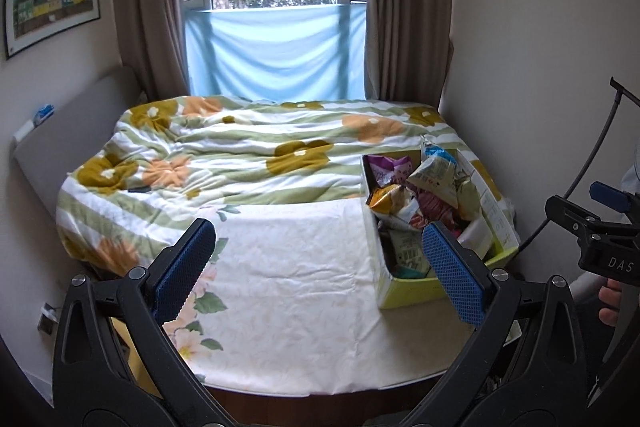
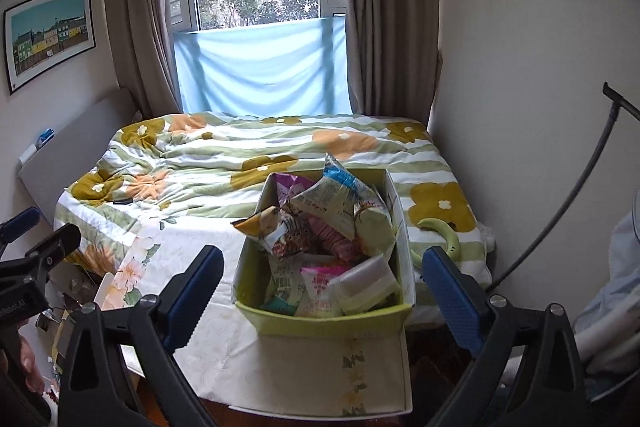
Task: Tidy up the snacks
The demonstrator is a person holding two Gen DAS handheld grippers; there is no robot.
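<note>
A lime-green cardboard box [image 2: 332, 319] stands on the near right part of the bed, filled with several snack packets [image 2: 320, 219]. A green banana [image 2: 444, 231] lies on the duvet just right of the box. My right gripper [image 2: 322, 255] hovers in front of and above the box, open, its blue pads [image 2: 196, 291] clear of the box walls. In the left wrist view the same box [image 1: 400, 291] and its snacks [image 1: 424, 187] sit at the right. My left gripper [image 1: 318, 231] is open over the white sheet with nothing between its fingers.
The bed carries a flowered duvet [image 1: 248, 151] at the back and a white sheet [image 1: 304, 287] in front. A grey headboard [image 1: 68, 131] stands at the left, and a wall [image 2: 520, 107] hugs the bed's right side. A black cable [image 2: 576, 195] hangs at the right.
</note>
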